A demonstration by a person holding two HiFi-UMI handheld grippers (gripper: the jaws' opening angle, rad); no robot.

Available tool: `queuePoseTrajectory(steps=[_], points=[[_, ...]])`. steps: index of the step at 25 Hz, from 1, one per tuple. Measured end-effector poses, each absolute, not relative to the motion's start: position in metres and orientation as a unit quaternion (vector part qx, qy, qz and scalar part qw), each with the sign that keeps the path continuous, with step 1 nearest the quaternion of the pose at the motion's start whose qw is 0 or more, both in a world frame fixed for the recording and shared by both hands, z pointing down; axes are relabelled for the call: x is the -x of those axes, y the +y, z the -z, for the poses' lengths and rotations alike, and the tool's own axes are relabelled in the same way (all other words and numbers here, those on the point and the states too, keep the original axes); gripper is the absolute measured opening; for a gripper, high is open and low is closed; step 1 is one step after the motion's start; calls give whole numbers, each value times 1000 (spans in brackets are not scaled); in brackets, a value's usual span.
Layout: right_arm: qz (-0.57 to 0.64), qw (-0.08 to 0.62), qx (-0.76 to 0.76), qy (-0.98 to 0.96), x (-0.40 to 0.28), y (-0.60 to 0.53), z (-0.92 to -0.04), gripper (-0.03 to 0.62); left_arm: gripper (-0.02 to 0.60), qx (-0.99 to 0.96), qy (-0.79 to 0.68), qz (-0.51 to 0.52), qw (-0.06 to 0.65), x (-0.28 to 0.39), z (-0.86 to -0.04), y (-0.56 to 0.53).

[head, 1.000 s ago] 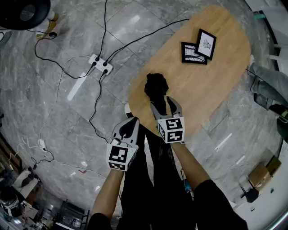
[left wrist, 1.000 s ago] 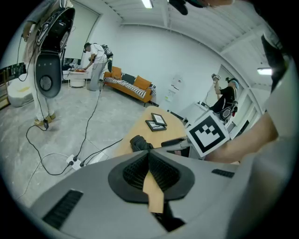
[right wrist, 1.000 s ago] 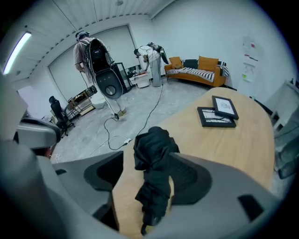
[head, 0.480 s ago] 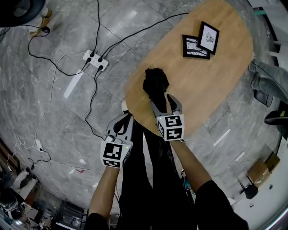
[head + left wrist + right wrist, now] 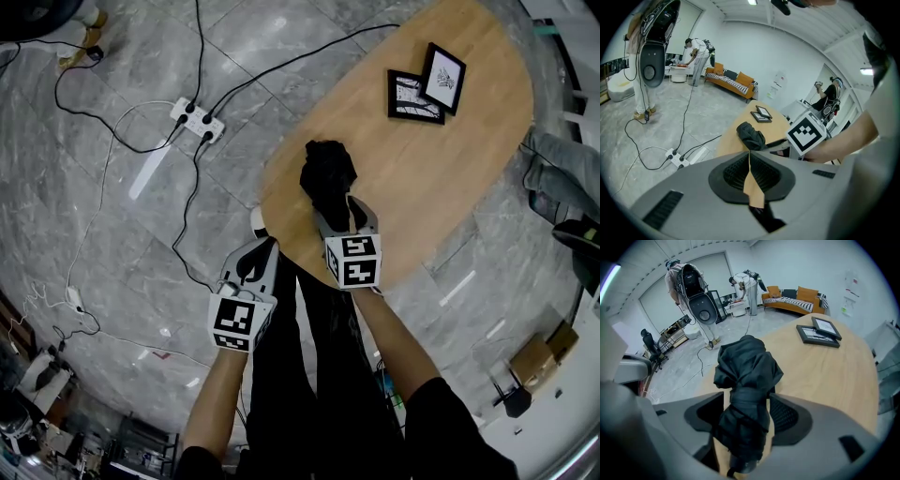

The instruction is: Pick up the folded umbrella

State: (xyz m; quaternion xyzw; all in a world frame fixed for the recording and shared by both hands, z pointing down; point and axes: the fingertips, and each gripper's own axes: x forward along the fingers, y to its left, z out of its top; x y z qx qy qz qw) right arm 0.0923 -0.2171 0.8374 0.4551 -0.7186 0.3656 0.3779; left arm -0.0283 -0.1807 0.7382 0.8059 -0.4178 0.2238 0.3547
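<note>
Floor: grey marble tiles (image 5: 141, 262) surround the table; a white power strip (image 5: 197, 119) with black cables lies well off the table's left edge.
Table: oval, light wood (image 5: 450, 169); its near rim is covered by the person's arms.
Picture frames: two black ones (image 5: 427, 82), overlapping at the table's far end.
Umbrella: black and folded (image 5: 328, 178), lying on the table near its left edge, with crumpled fabric toward the table's middle.
Right tongs: spread (image 5: 345, 217), with one jaw on each side of the umbrella's strapped waist (image 5: 745, 380); whether the pads press the fabric cannot be told.
Left tongs: pressed together (image 5: 253, 258) with nothing between, held off the table's near-left edge above the floor.
Hidden: the umbrella's handle end sits under the right tongs from the head view and is cut off at the bottom of the right gripper view.
</note>
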Motion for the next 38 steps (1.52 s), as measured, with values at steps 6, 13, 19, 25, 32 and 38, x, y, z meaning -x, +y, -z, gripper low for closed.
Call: queuePoseTrajectory(steps=[6,13,19,25,32,38], points=[[-371,389,-452,-712,-96,-221,-849,293,17,-804,-413,-221,365,22,-746,-175],[-373,406,-451,-701,-95,-222,-861,293,17,-799,-415,-223,374,20,-753,-170],[-351,424,-472,-688,-95,-223,-866,293,17,-795,-412,-226,384,23,-757,-167],[-339,425,-484,-686,-93,-223,-866,293,17,-793,-412,-228,386,24,-758,-167],[-340,427,-480,-687,-94,-223,-866,281,17,-789,-414,-228,393,24,-759,-167],[-346,436,-472,-684,-98,-223,-866,245,17,-791,-411,-233,388,27,-753,-170]])
